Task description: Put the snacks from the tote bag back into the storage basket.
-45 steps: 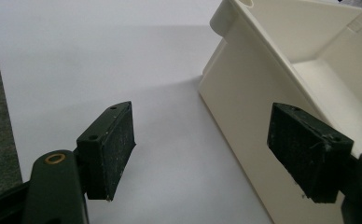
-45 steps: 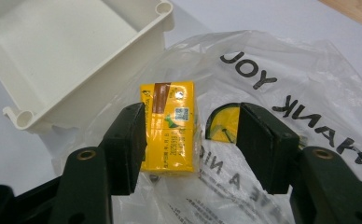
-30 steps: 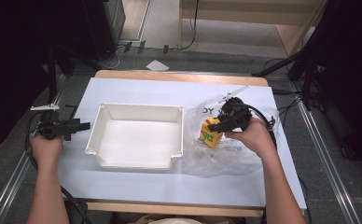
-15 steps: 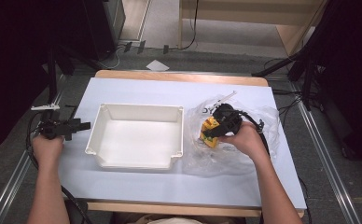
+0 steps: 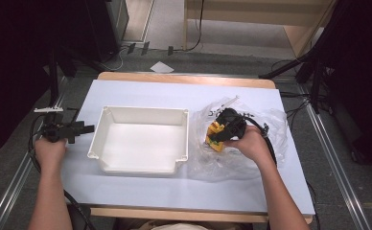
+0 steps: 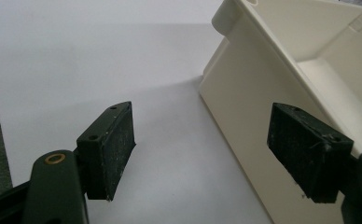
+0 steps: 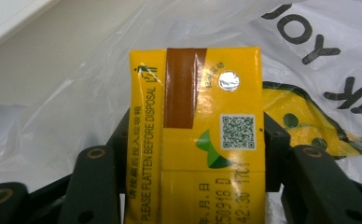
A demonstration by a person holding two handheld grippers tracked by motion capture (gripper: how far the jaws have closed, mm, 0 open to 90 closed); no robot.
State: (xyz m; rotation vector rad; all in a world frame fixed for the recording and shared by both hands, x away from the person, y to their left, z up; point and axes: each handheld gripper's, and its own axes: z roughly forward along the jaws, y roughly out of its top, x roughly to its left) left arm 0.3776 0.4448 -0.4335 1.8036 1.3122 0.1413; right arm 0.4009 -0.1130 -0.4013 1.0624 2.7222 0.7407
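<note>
Right tool (image 7: 193,154) just closing snug around yellow carton (image 7: 202,140) on plastic bag (image 5: 270,129); left tool (image 6: 207,149) wide apart beside white bin (image 6: 309,60).

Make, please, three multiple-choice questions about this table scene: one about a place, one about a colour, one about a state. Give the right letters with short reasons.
1. Where does the drink carton lie?
A. inside the white tray
B. on the plastic bag, to the right of the tray
C. on the floor

2. What is the main colour of the carton?
A. yellow
B. blue
C. white

3. How does the left gripper stand?
A. shut on the tray's rim
B. shut on the bag
C. open, with nothing between its jaws

Answers: 1 B, the high view shows the carton on the plastic bag beside the white tray. 2 A, the right gripper view shows its yellow face between the jaws of the right gripper, which have just been closing. 3 C, the left gripper view shows the jaws wide apart beside the tray.
</note>
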